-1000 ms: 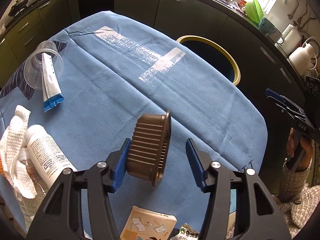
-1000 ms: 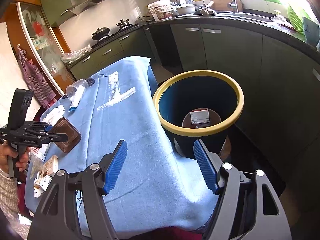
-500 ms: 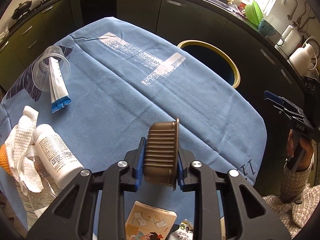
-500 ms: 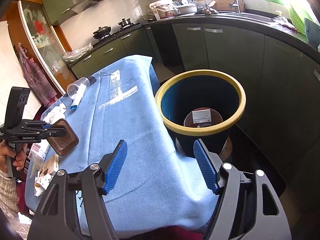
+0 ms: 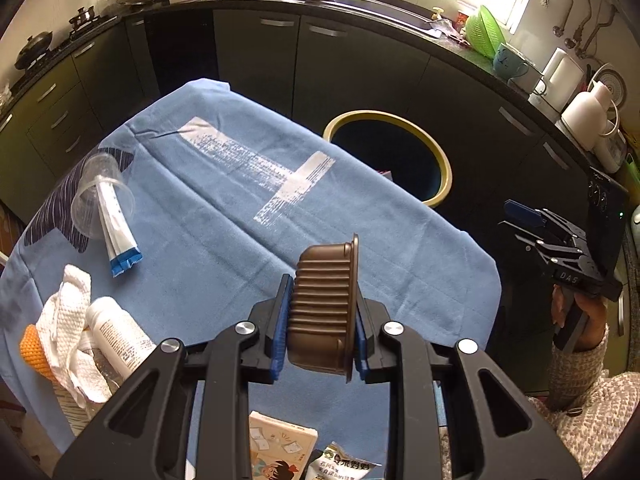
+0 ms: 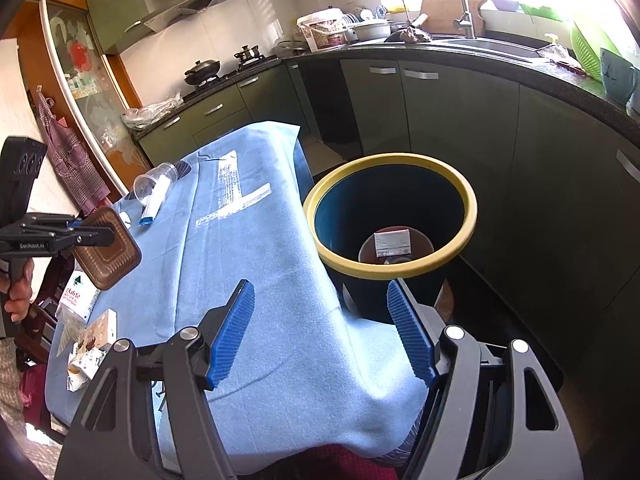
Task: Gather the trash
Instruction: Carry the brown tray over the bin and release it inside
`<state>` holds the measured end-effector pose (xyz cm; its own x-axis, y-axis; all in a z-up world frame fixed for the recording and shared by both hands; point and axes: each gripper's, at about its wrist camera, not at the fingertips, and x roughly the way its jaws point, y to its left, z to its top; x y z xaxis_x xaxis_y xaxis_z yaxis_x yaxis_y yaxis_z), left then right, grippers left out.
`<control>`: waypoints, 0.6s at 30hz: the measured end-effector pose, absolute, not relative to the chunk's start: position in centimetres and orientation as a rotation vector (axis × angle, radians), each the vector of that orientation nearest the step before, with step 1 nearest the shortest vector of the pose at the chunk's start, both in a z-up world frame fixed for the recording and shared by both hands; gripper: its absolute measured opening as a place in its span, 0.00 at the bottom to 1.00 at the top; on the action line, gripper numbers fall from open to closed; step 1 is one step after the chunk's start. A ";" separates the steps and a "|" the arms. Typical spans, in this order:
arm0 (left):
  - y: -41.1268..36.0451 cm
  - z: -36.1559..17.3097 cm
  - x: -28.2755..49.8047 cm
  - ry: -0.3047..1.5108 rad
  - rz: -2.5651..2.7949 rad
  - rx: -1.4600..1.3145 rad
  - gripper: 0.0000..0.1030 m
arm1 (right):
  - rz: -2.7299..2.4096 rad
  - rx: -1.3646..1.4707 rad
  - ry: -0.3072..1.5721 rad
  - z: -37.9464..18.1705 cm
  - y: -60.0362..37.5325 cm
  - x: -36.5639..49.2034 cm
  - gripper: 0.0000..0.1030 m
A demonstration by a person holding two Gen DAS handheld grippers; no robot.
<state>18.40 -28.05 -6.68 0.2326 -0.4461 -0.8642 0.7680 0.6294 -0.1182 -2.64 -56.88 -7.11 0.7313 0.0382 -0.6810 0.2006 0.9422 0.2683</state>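
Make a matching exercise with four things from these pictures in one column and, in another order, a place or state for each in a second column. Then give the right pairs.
Things
1. brown tray
2. clear cup
3. bin
4. right tool

Places or states
A. lying on its side on the blue cloth, a sachet sticking out of it
B. open, holding nothing
C. standing on the floor past the table edge, with a yellow rim
D. clamped in the left tool, lifted off the cloth

Pairs: 1-D, 2-A, 3-C, 4-B
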 end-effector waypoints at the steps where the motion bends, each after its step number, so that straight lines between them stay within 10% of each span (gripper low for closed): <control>1: -28.9 -6.3 18.3 1.029 -0.868 0.379 0.24 | -0.096 0.339 0.745 -7.0 -57.1 -2.8 0.67; 18: -52.1 -7.0 20.6 1.023 -0.992 0.596 0.24 | -0.238 0.425 0.703 -7.9 -63.7 -7.8 0.67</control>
<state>20.58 -52.06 -7.04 0.1715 -0.3932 -0.9033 0.8910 0.4532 -0.0281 -7.76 -63.71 -7.90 0.7410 -0.0695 -0.6679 0.3506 0.8883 0.2966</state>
